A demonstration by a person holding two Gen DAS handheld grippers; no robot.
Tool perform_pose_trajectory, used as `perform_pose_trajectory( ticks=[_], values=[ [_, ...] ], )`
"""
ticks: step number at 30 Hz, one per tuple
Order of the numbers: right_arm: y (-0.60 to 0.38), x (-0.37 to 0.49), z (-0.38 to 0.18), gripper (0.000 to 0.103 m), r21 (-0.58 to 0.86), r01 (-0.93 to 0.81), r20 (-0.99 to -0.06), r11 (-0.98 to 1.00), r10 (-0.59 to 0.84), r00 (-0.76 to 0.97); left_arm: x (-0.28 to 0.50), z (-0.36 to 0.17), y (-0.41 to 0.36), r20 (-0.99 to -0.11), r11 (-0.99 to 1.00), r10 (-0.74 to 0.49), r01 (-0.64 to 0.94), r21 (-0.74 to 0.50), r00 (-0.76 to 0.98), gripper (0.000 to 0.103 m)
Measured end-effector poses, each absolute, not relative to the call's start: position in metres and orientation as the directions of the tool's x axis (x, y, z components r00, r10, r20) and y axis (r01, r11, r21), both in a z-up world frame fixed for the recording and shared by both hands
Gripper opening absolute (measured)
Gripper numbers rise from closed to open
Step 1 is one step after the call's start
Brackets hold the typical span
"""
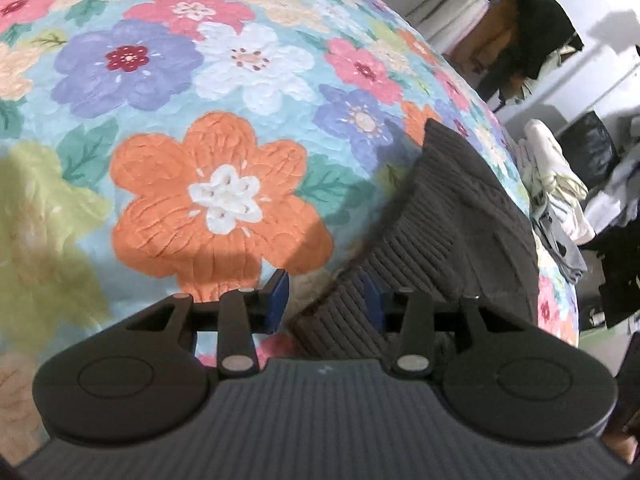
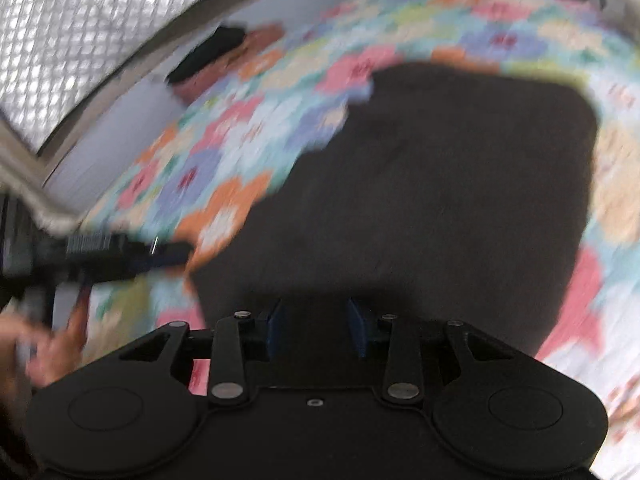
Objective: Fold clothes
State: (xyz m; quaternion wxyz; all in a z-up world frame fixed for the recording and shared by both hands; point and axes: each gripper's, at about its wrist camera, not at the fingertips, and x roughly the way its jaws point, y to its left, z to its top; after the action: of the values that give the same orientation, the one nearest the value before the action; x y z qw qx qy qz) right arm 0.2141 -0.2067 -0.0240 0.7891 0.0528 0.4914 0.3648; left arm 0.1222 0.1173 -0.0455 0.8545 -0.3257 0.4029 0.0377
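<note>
The dark knit sweater [image 1: 452, 216] lies on the floral bedspread [image 1: 192, 92], and in the left wrist view we see its ribbed hem running from about 6 o'clock up toward 2 o'clock, one ribbed corner drawn in between the blue pads [image 1: 280, 300] of our left gripper [image 1: 326, 304]. The jaws there stand fairly narrow with the ribbed fabric between them — it lies against the right pad, while a gap shows beside the left pad, so we cannot tell whether the grip is actually closed on it. A large orange flower [image 1: 220, 200] of the print sits just left of centre, beside the hem.

In the right wrist view everything is smeared by motion blur. The sweater [image 2: 420, 184] fills the centre as a broad dark patch with rounded corners, spread flat over the bedspread [image 2: 224, 140], its near edge reaching down to our right gripper [image 2: 316, 332]. The blue pads [image 2: 276, 328] stand moderately apart with dark cloth between and beneath them; whether they pinch it we cannot tell. At 9 o'clock the other gripper [image 2: 112, 256] shows as a dark blurred bar, with a hand [image 2: 48, 356] at 8 o'clock.

At 3 o'clock in the left wrist view, past the edge of the bed, a heap of pale and grey clothes [image 1: 556, 196] lies — and dark garments [image 1: 536, 32] hang at 1 o'clock.
</note>
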Motion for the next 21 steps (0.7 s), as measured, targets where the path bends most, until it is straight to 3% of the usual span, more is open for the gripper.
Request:
perform_pose_trajectory(
  ticks=[6,9,13,16,21],
  values=[
    [-0.190,0.204,-0.032,0.042,0.370,-0.537,-0.762,0.758,0.578,0.291,0.129,-0.059,0.096,-0.769,0.818,-0.222,-0.314,-0.481,0.600,0.040],
    [-0.199,0.206,-0.007,0.041,0.327,-0.488,-0.713,0.809,0.551,0.434,0.125,-0.051,0.093,-0.755,0.828,-0.217,-0.292,-0.478,0.619,0.041],
    [-0.213,0.211,0.011,0.042,0.192,-0.359,-0.670,0.913,0.390,0.632,0.122,-0.041,0.086,-0.721,0.847,-0.225,-0.234,-0.478,0.655,0.047],
    [-0.222,0.215,0.004,0.042,0.135,-0.323,-0.690,0.937,0.323,0.648,0.126,-0.042,0.077,-0.718,0.866,-0.239,-0.192,-0.463,0.654,0.054],
    [-0.229,0.220,-0.020,0.042,0.147,-0.288,-0.731,0.946,0.301,0.612,0.140,-0.071,0.067,-0.788,0.882,-0.228,-0.222,-0.416,0.571,0.056]
  ],
)
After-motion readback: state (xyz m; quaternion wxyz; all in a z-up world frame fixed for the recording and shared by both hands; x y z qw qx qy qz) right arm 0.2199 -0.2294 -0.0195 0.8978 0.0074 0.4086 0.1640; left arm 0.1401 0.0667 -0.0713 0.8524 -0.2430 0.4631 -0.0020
